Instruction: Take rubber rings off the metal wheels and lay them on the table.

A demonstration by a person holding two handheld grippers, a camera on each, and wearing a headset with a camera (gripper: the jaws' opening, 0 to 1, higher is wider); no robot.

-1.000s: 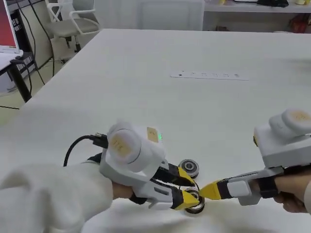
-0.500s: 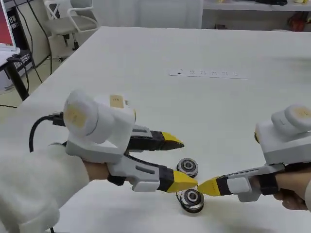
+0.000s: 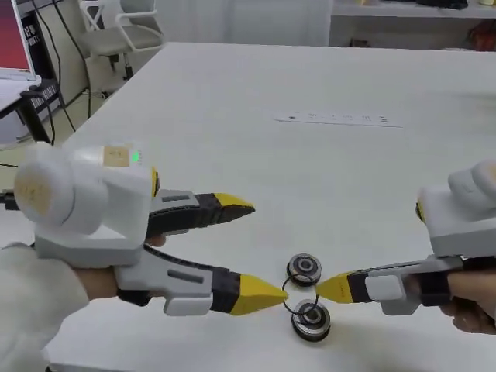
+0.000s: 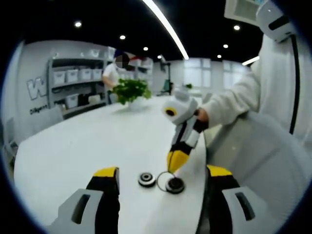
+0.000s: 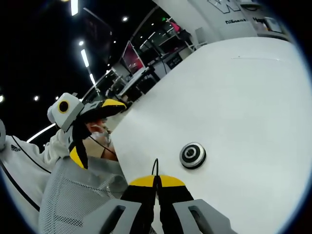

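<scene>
Nearest the person, a small round metal wheel with a dark hub [image 3: 311,319] lies flat on the white table [image 3: 325,178]. Just at its 11 o'clock hangs a thin black rubber ring [image 5: 156,168], pinched at its rim by the right gripper [image 3: 329,288], which reaches in from 3 o'clock with its jaws closed flat on the band. Whether the ring is quite free of that wheel I cannot tell. From 9 o'clock the left gripper [image 3: 256,249] hovers with its jaws spread wide and nothing between them. At 12 o'clock of the near wheel sits a second, similar metal wheel [image 3: 304,268]. The ring looks light, limp and stretchy, likely to sag and cling, so a firm pinch on the band itself suits it, while the heavier, rigid wheel wants holding by its edges.
</scene>
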